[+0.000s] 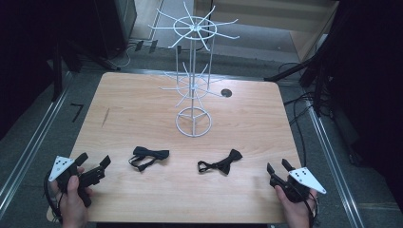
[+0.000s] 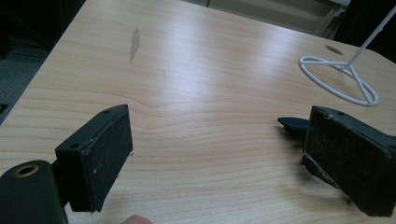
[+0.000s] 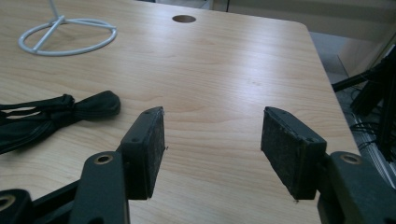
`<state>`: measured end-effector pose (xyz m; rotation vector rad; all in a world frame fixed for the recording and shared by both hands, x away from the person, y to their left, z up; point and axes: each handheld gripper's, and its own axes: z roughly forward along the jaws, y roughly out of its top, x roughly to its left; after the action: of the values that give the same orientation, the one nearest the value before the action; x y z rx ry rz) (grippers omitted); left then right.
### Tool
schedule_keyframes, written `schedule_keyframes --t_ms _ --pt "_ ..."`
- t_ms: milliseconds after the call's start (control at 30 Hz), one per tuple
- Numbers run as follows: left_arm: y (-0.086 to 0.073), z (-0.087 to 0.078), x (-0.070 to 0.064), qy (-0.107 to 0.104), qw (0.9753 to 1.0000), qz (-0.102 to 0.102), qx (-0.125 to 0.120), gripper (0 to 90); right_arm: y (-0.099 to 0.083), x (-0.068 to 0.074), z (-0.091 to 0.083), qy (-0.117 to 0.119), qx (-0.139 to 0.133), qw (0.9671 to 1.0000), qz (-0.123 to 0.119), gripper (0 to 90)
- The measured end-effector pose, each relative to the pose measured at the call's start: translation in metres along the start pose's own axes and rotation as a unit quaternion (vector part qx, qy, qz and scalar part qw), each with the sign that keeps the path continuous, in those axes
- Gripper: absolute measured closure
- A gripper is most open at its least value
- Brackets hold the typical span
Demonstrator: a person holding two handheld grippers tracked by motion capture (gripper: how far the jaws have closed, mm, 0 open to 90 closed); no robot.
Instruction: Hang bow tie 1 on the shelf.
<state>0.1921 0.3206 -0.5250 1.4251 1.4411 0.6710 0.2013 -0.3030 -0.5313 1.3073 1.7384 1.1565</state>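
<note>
Two black bow ties lie on the wooden table [image 1: 142,109]: the left bow tie [image 1: 148,156] and the right bow tie [image 1: 221,164]. A white wire display rack [image 1: 193,71] with hooked arms stands behind them at the table's middle. My left gripper [image 1: 93,160] rests open at the front left corner, empty; its view shows a tip of the left bow tie [image 2: 293,123] beside its right jaw. My right gripper [image 1: 279,166] stands open at the front right, empty, with the right bow tie [image 3: 51,116] to its left.
The rack's round base [image 2: 338,79] [image 3: 65,35] sits on the table. A cable hole [image 1: 226,92] lies right of the rack. Dark stands and cables surround the table on a grey floor [image 1: 28,137].
</note>
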Motion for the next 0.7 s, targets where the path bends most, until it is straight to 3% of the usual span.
schedule_keyframes --t_ms 167,700 --pt "0.000 0.000 0.000 0.000 1.0000 0.000 0.000 8.7 0.004 0.012 0.004 0.016 0.005 0.9996 -0.021 40.4" --pt "-0.001 -0.001 0.000 0.001 1.0000 -0.001 -0.002 8.6 0.012 0.037 0.016 0.053 0.012 0.9974 -0.047 39.7"
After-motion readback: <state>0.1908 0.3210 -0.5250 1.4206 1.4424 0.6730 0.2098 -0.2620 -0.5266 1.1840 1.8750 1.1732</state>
